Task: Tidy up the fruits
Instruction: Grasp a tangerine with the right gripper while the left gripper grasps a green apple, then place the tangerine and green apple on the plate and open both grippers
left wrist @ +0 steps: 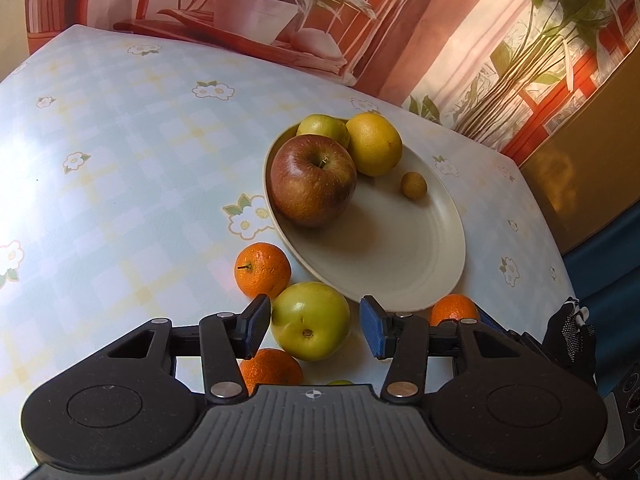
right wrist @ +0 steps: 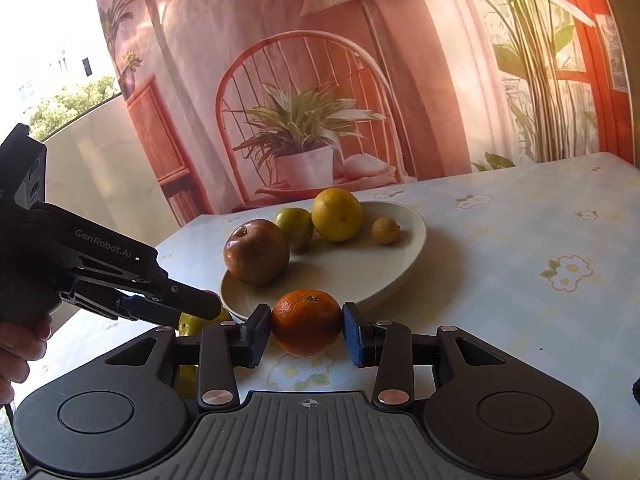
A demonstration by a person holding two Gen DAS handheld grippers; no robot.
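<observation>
- Green apple (left wrist: 310, 320) between parted pads of left hand-held gripper (left wrist: 314, 326), untouched, just short of plate (left wrist: 400, 264).
- Right hand-held gripper (right wrist: 306, 330) clamped on tangerine (right wrist: 306, 322).

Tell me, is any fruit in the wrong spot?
Yes. Several fruits lie on the tablecloth instead of on the plate: a green apple between the left gripper fingers, and two oranges beside it. The right gripper holds another orange off the plate.
</observation>
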